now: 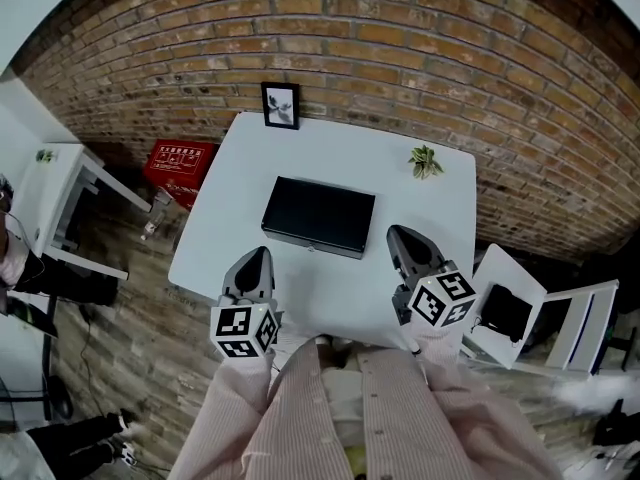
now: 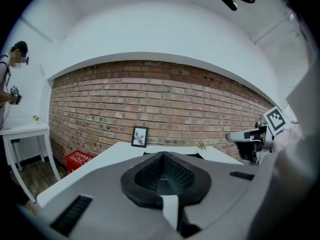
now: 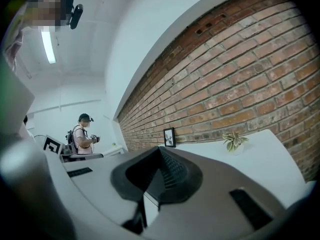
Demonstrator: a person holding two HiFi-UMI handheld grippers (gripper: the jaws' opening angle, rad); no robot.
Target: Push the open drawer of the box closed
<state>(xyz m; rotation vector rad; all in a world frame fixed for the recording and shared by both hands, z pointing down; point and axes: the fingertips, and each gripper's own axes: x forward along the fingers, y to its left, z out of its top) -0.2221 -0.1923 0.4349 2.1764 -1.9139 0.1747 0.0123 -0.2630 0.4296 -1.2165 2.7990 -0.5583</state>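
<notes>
Black box (image 1: 318, 216) sits mid-frame on the white table (image 1: 225, 178). Its drawer looks flush, so it's probably done. Left gripper (image 1: 256, 258) and right gripper (image 1: 398, 236) are both clenched empty, just below it.

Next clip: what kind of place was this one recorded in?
Probably an indoor recording studio dressed as a room: a bare brick wall, a lone white table with a framed picture and small plant as props, and another person standing in the background.
</notes>
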